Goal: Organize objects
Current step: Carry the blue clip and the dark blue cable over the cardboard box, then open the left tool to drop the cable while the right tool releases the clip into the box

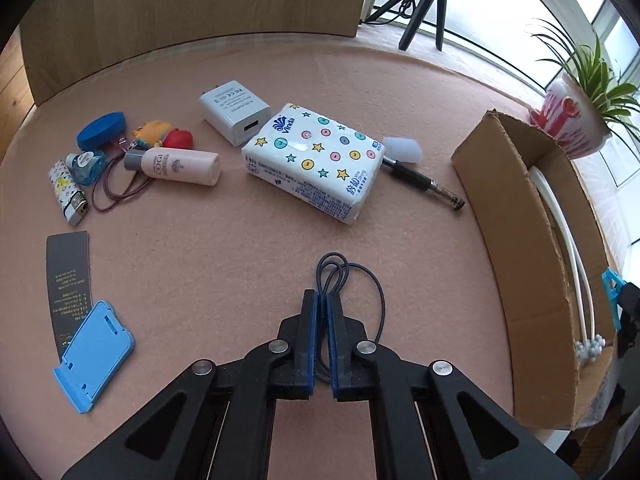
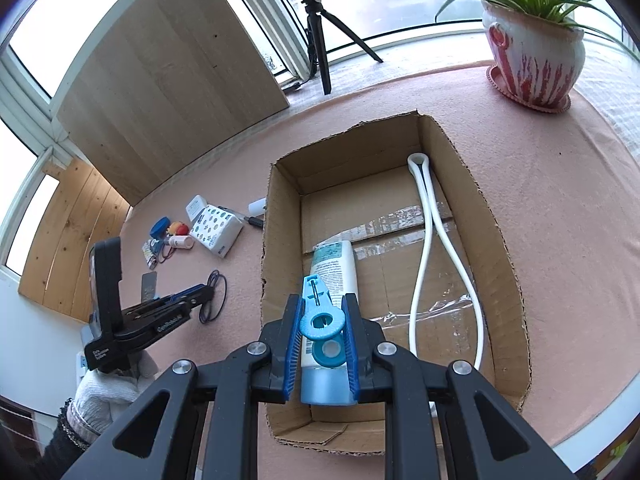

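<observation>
Two grips: left gripper clamped on cord; right gripper clamped on blue clip.
Next: lift cord clear, release inside cardboard box.

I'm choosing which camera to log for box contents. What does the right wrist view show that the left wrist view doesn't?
Only the right wrist view shows the box floor with the tube, and the blue clip in the right hand-held gripper. Only the left wrist view shows the blue phone stand. Both show the cardboard box, white cord, tissue pack and the left hand-held gripper shut on the dark elastic loop.
</observation>
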